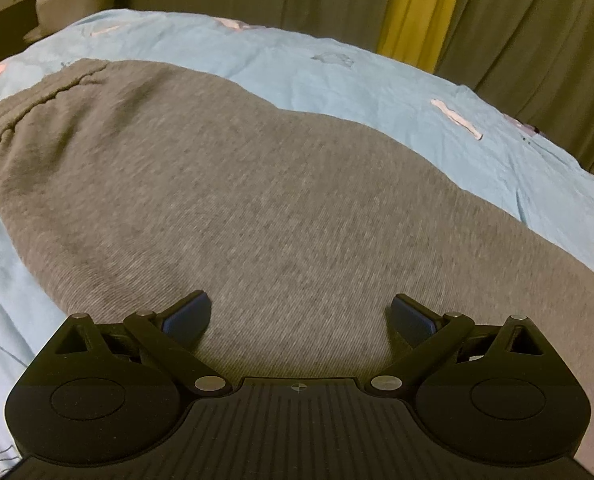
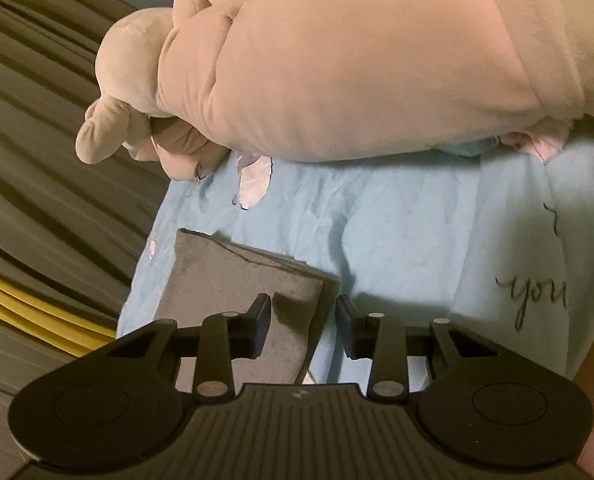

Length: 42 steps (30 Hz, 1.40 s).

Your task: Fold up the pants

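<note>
From my right wrist view I read one word, "you", in dark cursive script printed on the light blue bedsheet (image 2: 437,232). Above it sits another scrap of script, too cut off to read.

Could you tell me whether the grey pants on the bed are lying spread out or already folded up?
Folded at least once lengthwise: the grey pants lie flat on the blue sheet, and two cuffs are stacked.

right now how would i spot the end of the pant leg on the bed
Find the blue sheet under the big pink plush toy. The pant leg is the flat grey cloth near the sheet's left edge; nothing else there is grey, and its square hem is layered.
</note>
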Tool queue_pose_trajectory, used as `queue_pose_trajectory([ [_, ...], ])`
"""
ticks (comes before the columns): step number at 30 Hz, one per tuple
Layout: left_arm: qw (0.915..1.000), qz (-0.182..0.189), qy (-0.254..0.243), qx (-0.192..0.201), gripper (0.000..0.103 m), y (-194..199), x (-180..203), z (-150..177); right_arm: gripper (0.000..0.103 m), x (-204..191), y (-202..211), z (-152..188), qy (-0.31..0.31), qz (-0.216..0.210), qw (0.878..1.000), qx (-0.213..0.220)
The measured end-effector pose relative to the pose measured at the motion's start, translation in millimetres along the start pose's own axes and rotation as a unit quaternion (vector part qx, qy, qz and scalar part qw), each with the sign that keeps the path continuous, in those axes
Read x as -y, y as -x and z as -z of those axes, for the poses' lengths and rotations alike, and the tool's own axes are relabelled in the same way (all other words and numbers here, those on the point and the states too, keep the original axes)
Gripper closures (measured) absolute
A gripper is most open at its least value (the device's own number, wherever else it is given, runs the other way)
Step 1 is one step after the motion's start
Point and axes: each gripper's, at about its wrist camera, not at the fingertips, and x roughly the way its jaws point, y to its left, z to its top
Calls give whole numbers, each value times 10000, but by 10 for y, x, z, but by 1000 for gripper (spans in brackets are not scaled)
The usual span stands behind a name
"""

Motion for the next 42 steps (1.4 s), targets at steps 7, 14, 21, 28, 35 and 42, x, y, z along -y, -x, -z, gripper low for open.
queue_pose_trajectory([
  [7, 10000, -44, -59, -14, 2, -9, 19, 9, 79, -141, -40, 16, 540, 135, 9984, 59],
  [14, 9999, -69, -88, -21, 1, -16, 28, 11, 79, -455, 86, 160, 1735, 380, 9827, 535],
  [21, 9999, -75, -102, -21, 1, -21, 27, 17, 69, -419, 50, 131, 1652, 344, 9846, 462],
  [28, 9999, -93, -122, -26, 1, -27, 37, 19, 86, -223, -103, 100, 1071, 114, 9939, 254],
  [35, 9998, -124, -159, -32, 1, -33, 46, 29, 82, -329, -64, 137, 1398, 133, 9891, 449],
  [42, 9997, -137, -174, -36, 1, -35, 41, 32, 82, -474, 38, 186, 1844, 144, 9799, 753],
])
